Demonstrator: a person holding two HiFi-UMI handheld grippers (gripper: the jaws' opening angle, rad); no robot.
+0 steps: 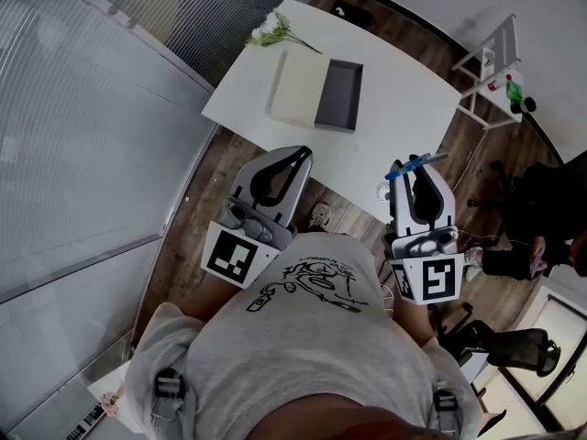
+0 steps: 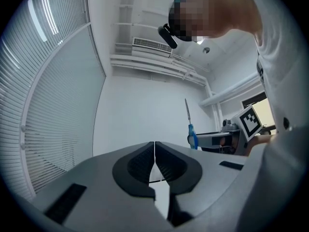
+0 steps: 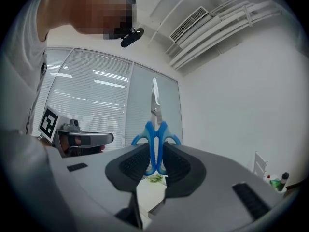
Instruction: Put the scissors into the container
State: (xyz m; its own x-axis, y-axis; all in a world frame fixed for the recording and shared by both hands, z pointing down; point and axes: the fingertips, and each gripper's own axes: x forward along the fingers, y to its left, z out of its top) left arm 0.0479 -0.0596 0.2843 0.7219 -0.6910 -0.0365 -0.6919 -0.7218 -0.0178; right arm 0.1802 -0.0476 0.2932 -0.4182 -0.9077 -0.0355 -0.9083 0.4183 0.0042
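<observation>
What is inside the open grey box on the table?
Nothing visible: the box shows bare grey floor. The scissors are outside it, clamped in the right gripper. Its walls may hide the edges.

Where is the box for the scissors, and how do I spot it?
Find the white table. Near its middle, two flat things lie side by side, with flowers beyond them. The container is the dark grey open tray on the right; its neighbour is a pale cream slab.

We hold scissors in our right gripper, near the white table with its grey container.
</observation>
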